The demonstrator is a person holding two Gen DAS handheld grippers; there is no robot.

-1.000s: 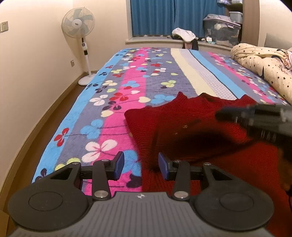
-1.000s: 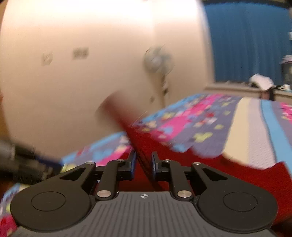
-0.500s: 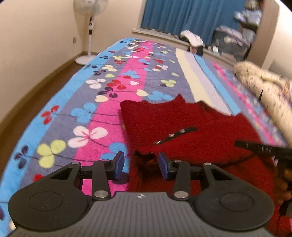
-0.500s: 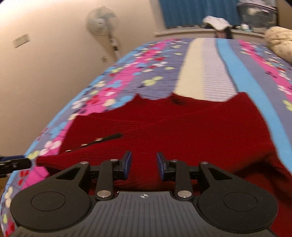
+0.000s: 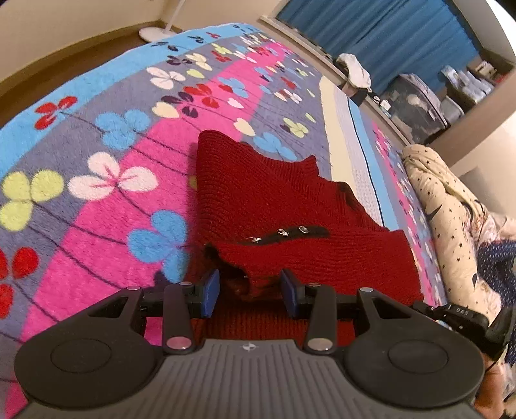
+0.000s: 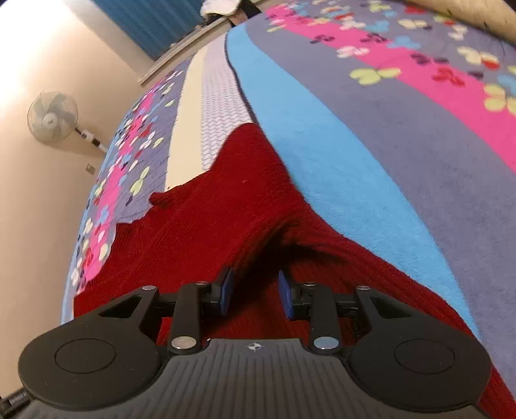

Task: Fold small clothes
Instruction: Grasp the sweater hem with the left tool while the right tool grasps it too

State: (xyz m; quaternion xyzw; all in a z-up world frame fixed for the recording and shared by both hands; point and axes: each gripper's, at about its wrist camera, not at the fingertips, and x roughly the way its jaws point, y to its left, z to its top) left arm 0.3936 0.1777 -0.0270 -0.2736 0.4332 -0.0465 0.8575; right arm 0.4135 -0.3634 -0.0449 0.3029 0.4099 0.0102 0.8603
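A small dark red knitted cardigan point(image 5: 283, 209) lies on the flowered bedspread point(image 5: 96, 180), with one sleeve folded across its front and a black button strip point(image 5: 283, 233) showing. My left gripper point(image 5: 250, 291) is open, low over the folded sleeve's cuff, with the cuff edge between its blue pads. My right gripper point(image 6: 256, 295) is open, low over the cardigan's point(image 6: 209, 232) right side, near a raised fold by the blue stripe. The right gripper's tip shows at the lower right of the left wrist view point(image 5: 451, 314).
A cream star-patterned quilt point(image 5: 451, 206) lies bunched along the bed's right side. A standing fan point(image 6: 53, 117) is by the wall left of the bed. Storage boxes point(image 5: 416, 106) and blue curtains point(image 5: 380, 29) stand beyond the bed's far end.
My right gripper let go of the red sleeve, laid it across the cardigan, opened, then swung over to the garment's right side. My left gripper stayed open and moved lower, toward the cuff.
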